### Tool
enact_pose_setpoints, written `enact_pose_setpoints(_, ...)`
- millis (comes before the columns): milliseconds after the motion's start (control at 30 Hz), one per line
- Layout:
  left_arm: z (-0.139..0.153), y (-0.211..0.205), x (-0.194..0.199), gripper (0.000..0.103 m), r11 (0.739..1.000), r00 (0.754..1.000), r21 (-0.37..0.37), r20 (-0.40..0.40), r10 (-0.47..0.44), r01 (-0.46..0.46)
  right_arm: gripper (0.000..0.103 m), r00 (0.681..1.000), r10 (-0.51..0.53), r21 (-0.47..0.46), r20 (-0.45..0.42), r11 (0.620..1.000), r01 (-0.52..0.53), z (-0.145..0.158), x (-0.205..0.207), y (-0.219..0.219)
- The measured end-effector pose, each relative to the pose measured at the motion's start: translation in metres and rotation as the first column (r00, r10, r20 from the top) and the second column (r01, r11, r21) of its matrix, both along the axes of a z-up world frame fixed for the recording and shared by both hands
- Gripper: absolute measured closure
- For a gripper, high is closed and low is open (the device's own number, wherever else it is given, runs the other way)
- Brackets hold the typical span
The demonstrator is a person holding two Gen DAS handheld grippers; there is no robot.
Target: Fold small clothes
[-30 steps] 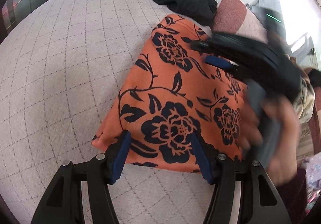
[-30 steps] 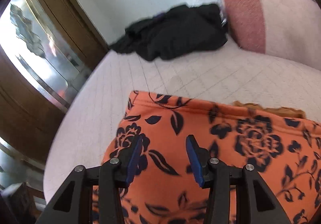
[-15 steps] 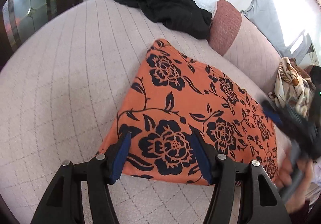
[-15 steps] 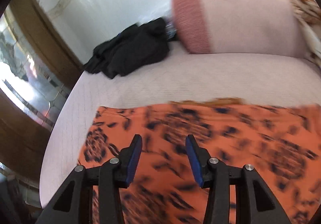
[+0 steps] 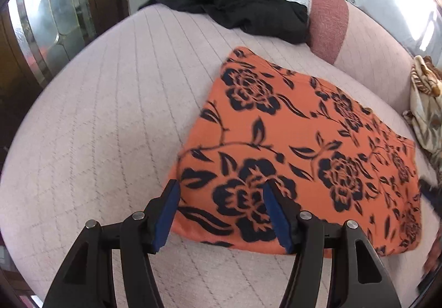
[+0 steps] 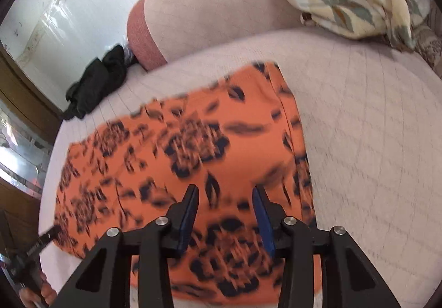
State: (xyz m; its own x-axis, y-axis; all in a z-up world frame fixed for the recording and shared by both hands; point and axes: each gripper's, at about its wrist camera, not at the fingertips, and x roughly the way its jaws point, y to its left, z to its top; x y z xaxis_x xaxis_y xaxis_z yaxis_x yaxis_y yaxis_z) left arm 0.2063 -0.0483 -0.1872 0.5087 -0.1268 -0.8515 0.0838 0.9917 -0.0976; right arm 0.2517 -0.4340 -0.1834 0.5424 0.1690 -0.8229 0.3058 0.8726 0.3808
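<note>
Our left gripper [image 5: 221, 206] hangs with its jaws well apart and nothing between them, just over the near left corner of the orange floral garment [image 5: 298, 148]. From there the cloth runs away to the right across the quilted sofa seat [image 5: 110, 128], its long axis crosswise to us. Our right gripper [image 6: 226, 208] sits above the garment's right end, jaws closing, narrower, not yet pinching cloth. Each hand is nearest its own end.

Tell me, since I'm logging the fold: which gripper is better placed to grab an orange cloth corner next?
Left gripper: open over the orange cloth near corner. Right gripper hangs mid-cloth, jaws closing on nothing.
</note>
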Motion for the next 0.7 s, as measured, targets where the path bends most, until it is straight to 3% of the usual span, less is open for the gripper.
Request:
enact_pose_setpoints(133, -0.018, 0.002, 0.015, 0.037, 0.998, 0.999, 0.049, -0.039, 0.034, -0.032, 0.059, 0.998, -0.048, -0.059, 0.027, 0.997, 0.050, 0.004, 0.050, -0.010)
enact_pose_setpoints(300, -0.030, 0.008, 0.029, 0.013, 0.996, 0.994, 0.057, -0.075, 0.079, -0.075, 0.058, 0.983, -0.150, 0.002, -0.110, 0.988, 0.151, -0.053, 0.112, -0.045)
enact_pose_setpoints(367, -0.035, 0.013, 0.033, 0.005, 0.994, 0.990, 0.036, -0.097, 0.106, -0.103, 0.057, 0.983, -0.178, -0.010, -0.052, 0.984, 0.178, -0.046, 0.113, -0.046)
enact_pose_setpoints(400, -0.037, 0.017, 0.035, 0.004, 0.992, 0.986, 0.020, -0.114, 0.124, -0.122, 0.057, 0.983, -0.170, -0.012, -0.069, 0.986, 0.169, -0.045, 0.114, -0.044)
enact_pose_setpoints(533, -0.030, 0.022, 0.031, 0.004, 0.991, 0.986, 0.004, -0.107, 0.131, -0.131, 0.057, 0.992, -0.126, 0.031, -0.027, 0.991, 0.127, -0.027, 0.085, -0.029)
enact_pose_setpoints(700, 0.001, 0.004, 0.003, 0.004, 0.998, 0.996, 0.037, 0.077, 0.054, -0.057, 0.057, 0.995, -0.033, 0.100, 0.094, 0.995, 0.024, 0.004, 0.014, 0.007)
